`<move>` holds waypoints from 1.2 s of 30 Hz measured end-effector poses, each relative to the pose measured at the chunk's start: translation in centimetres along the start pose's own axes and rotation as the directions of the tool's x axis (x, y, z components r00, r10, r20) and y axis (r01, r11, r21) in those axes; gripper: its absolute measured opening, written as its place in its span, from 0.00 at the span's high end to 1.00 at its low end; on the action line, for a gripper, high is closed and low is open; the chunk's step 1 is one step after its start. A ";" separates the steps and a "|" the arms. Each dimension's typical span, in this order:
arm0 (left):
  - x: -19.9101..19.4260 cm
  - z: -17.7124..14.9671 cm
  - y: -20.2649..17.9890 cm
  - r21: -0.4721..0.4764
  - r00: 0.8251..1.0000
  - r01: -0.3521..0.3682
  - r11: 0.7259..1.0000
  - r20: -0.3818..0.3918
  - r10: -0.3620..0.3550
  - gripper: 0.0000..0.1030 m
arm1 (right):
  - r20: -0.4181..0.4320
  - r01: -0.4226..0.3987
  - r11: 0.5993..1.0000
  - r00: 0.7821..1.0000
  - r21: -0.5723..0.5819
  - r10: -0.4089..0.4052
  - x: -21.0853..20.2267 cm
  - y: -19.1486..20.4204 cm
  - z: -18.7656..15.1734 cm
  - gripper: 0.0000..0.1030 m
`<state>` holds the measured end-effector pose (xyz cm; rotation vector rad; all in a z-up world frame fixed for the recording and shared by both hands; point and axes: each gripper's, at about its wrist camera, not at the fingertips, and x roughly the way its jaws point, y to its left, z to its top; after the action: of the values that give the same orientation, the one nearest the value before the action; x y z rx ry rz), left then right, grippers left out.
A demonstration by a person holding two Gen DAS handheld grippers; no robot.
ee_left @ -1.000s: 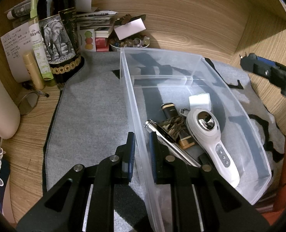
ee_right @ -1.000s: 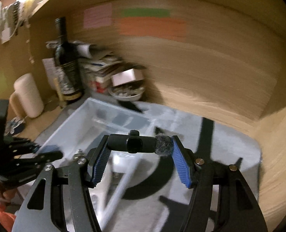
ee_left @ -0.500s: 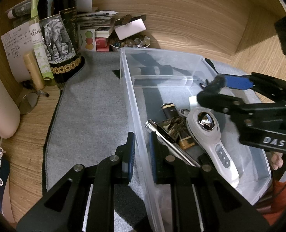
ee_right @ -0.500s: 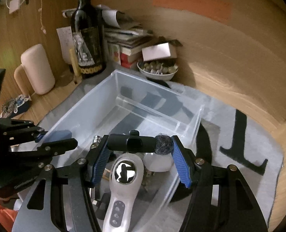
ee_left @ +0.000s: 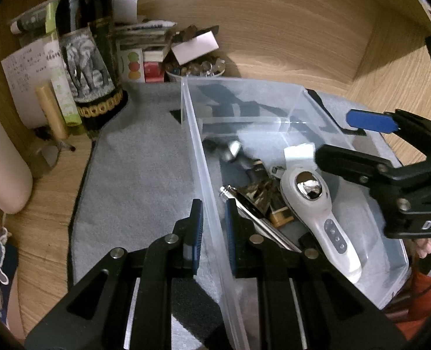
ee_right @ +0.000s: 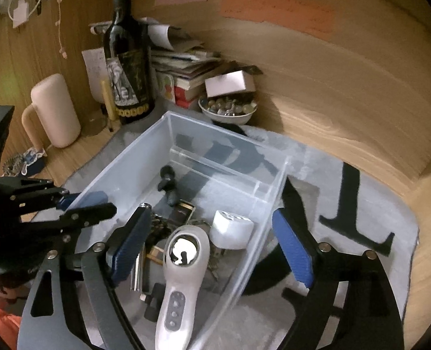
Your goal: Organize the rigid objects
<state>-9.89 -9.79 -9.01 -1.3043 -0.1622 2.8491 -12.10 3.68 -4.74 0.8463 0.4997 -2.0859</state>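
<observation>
A clear plastic bin (ee_left: 300,93) (ee_right: 186,122) sits on a grey mat. It holds a white handheld device (ee_left: 317,204) (ee_right: 180,268), a silver pen (ee_left: 259,218), a white cap (ee_right: 230,229) and other small items. A small black microphone (ee_right: 168,183) (ee_left: 224,151) lies in the bin's far part, blurred. My left gripper (ee_left: 214,227) is shut on the bin's left wall (ee_left: 203,175). My right gripper (ee_right: 212,248) (ee_left: 346,140) is open and empty above the bin.
A dark wine bottle (ee_left: 90,58) (ee_right: 128,67), stacked books and papers (ee_right: 186,64), a bowl of small items (ee_right: 227,110) and a pink mug (ee_right: 55,110) stand at the back and left. Wooden walls close the back and right.
My right gripper opened and let go of the black microphone, which dropped into the bin. My left gripper stayed shut on the bin's wall.
</observation>
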 end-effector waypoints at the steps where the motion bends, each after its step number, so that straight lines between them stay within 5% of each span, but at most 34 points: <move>1: -0.2 0.1 0.0 0.005 1.000 -0.007 1.000 0.010 0.007 0.87 | 0.006 0.004 1.000 1.000 0.004 -0.004 -0.4 -0.1 -0.1 0.18; 4: -0.9 0.5 -0.1 0.010 0.999 -0.021 1.000 0.032 0.021 0.84 | 0.030 0.025 1.000 0.999 0.009 -0.025 -1.6 -0.3 -0.5 0.18; 12: -4.6 1.2 -1.3 0.028 0.986 -0.026 0.999 0.163 0.021 0.44 | 0.137 0.074 0.995 0.987 0.065 -0.082 -6.1 -1.3 -1.8 0.09; 14: -6.0 1.2 -2.1 0.038 0.975 -0.024 0.999 0.222 0.015 0.35 | 0.182 0.090 0.993 0.978 0.082 -0.104 -7.6 -1.5 -2.3 0.00; 20: -9.8 0.5 -4.3 0.039 0.929 -0.028 0.999 0.369 0.011 0.09 | 0.290 0.137 0.985 0.943 0.108 -0.163 -12.0 -1.6 -4.0 0.00; 29: -14.2 -1.8 -6.4 0.013 0.852 -0.037 0.999 0.524 0.025 0.00 | 0.375 0.165 0.973 0.902 0.160 -0.214 -16.3 -1.8 -6.8 0.00; 36: -15.6 -3.0 -7.4 0.017 0.832 -0.017 1.000 0.555 0.005 0.00 | 0.409 0.184 0.967 0.880 0.176 -0.242 -18.0 -1.5 -8.2 0.00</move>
<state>2.28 -2.86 1.57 -0.4274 -0.1202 3.1383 -2.05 19.20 2.48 0.3899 0.2233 -2.4431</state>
